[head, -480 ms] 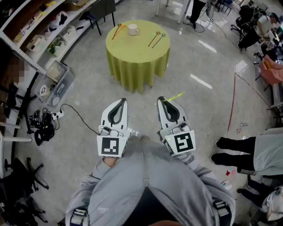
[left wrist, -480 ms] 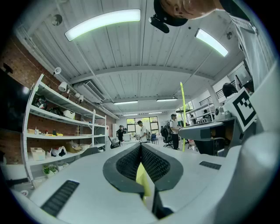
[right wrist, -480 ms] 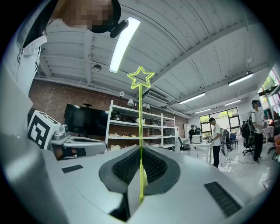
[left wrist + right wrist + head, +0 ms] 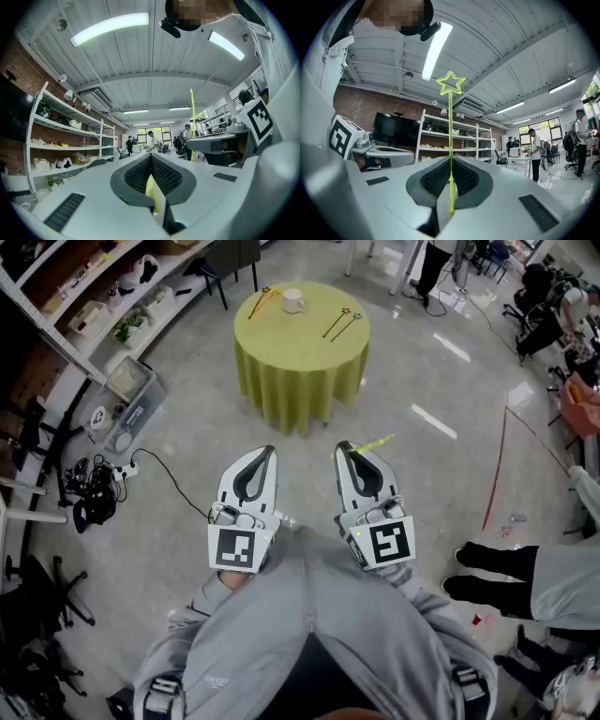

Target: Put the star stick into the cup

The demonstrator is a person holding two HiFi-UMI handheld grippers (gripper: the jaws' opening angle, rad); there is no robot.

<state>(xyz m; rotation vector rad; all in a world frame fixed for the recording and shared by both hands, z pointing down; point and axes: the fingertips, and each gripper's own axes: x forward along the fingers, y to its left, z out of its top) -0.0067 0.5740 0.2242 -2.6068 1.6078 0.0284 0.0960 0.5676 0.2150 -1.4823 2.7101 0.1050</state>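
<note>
A round table [image 4: 300,357] with a yellow-green cloth stands ahead on the floor, in the head view. On it are a white cup [image 4: 293,300], an orange star stick [image 4: 260,300] left of the cup, and two more star sticks [image 4: 340,322] to its right. My right gripper [image 4: 347,450] is shut on a yellow-green star stick [image 4: 374,442], well short of the table. In the right gripper view the star stick [image 4: 450,136] rises straight from the closed jaws of the right gripper [image 4: 450,161]. My left gripper [image 4: 263,453] is shut and holds nothing; its closed left gripper [image 4: 151,161] jaws also show close up.
Shelving with boxes runs along the left wall, with a clear plastic bin [image 4: 128,395] and tangled cables [image 4: 94,495] on the floor below it. A dark chair [image 4: 230,257] stands behind the table. A person's legs [image 4: 525,568] are at the right, by a red floor line [image 4: 495,465].
The table and floor have shifted slightly right and nearer in the head view. Both grippers keep the same pose before the body, the right one still holding the stick.
</note>
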